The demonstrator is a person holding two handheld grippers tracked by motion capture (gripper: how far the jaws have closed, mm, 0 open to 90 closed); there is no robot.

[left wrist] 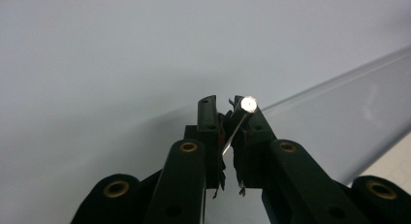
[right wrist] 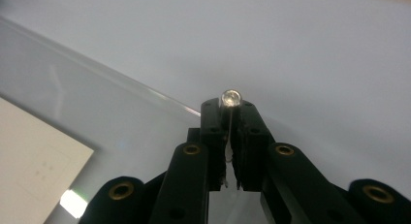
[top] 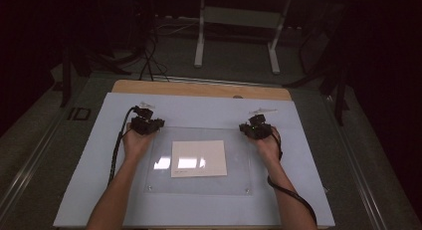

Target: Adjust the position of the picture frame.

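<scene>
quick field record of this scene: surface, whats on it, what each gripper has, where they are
surface: pale blue mat on a wooden table
on the mat: clear acrylic sheet over a cream card
left gripper: shut on a small shiny round-headed pin, near the sheet's far left corner
right gripper: shut on a similar pin, near the sheet's far right corner
hands: both above the table, one on each side

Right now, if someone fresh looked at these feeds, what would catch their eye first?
Probably the small shiny round-headed pin pinched at the tip of the left claw, matched by a second pin in the right claw. Next, the clear sheet on the pale blue mat, with a cream card at its centre and both claws at its far corners.
</scene>
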